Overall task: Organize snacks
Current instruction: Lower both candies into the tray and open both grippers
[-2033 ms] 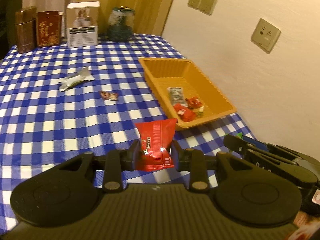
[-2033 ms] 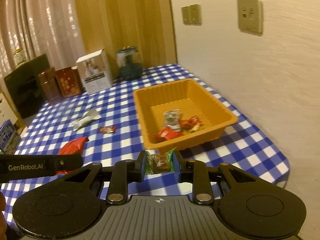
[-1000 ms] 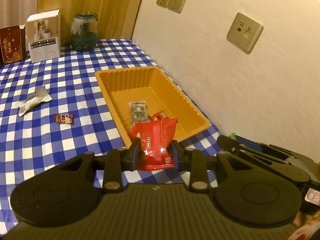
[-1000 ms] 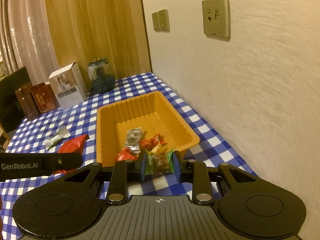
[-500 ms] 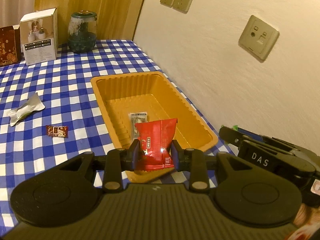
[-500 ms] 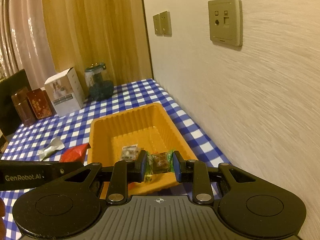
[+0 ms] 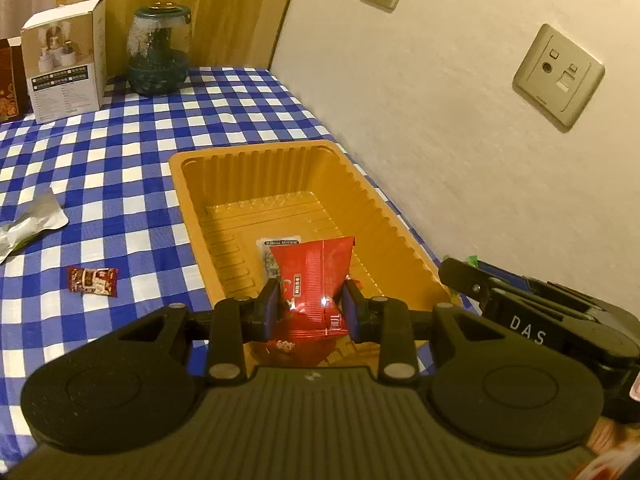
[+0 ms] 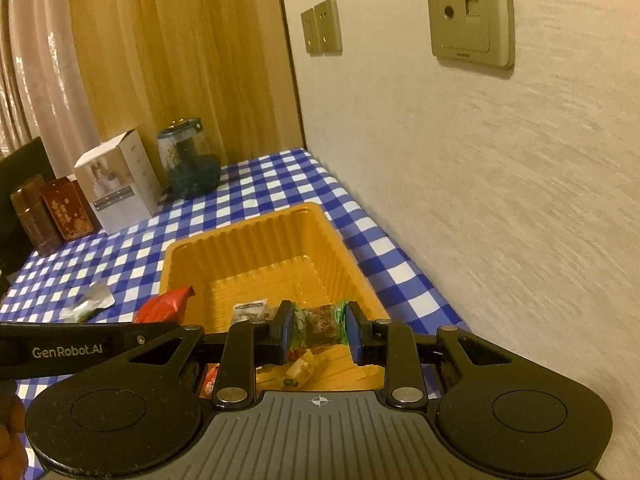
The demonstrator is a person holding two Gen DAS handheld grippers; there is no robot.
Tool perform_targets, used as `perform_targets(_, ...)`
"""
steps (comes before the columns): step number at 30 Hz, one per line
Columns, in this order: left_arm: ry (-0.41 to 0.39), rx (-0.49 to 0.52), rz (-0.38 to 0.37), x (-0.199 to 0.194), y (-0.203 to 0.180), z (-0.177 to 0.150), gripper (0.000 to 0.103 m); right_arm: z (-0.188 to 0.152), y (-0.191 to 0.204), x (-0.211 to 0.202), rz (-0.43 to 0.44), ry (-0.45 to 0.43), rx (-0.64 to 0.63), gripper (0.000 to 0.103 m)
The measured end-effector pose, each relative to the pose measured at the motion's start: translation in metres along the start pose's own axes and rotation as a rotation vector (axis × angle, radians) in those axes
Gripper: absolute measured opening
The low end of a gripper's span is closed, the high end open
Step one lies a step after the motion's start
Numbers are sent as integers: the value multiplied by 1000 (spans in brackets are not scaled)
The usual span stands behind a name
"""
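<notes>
The left gripper (image 7: 310, 309) is squeezed tight on a red snack bag (image 7: 312, 280), holding it up over the near end of the orange tray (image 7: 208, 216). The right gripper (image 8: 317, 327) is pinched on a small brown snack in a green wrapper (image 8: 320, 326), also above the near end of the tray. Down in the tray lie a few loose candies (image 8: 298, 368) and a white packet (image 8: 250, 309).

The tray sits on the blue and white checked tablecloth (image 7: 120, 152), close to the edge by the wall. Left of the tray, a small red candy (image 7: 92, 280) lies on the cloth. A bit farther off is a silver wrapper (image 7: 30, 224).

At the far edge of the tabletop stand a white box (image 7: 66, 60), a glass jar (image 7: 160, 50) and two dark red boxes (image 8: 52, 212)
</notes>
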State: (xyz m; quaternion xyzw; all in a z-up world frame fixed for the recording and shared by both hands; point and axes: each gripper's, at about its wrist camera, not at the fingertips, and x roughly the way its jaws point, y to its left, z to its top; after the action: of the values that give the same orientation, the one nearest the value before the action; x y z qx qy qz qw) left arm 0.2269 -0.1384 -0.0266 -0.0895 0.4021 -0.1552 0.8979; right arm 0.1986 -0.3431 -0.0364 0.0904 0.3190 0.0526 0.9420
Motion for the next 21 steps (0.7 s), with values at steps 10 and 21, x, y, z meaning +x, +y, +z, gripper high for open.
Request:
perform_targets(10,-28,23,17,16,11,6,41,-4,-6,8,-17,12,16,28)
perform_targets(21,-26,-35,67,-8,45,-6,42,-1,6,11,14,10,21,28)
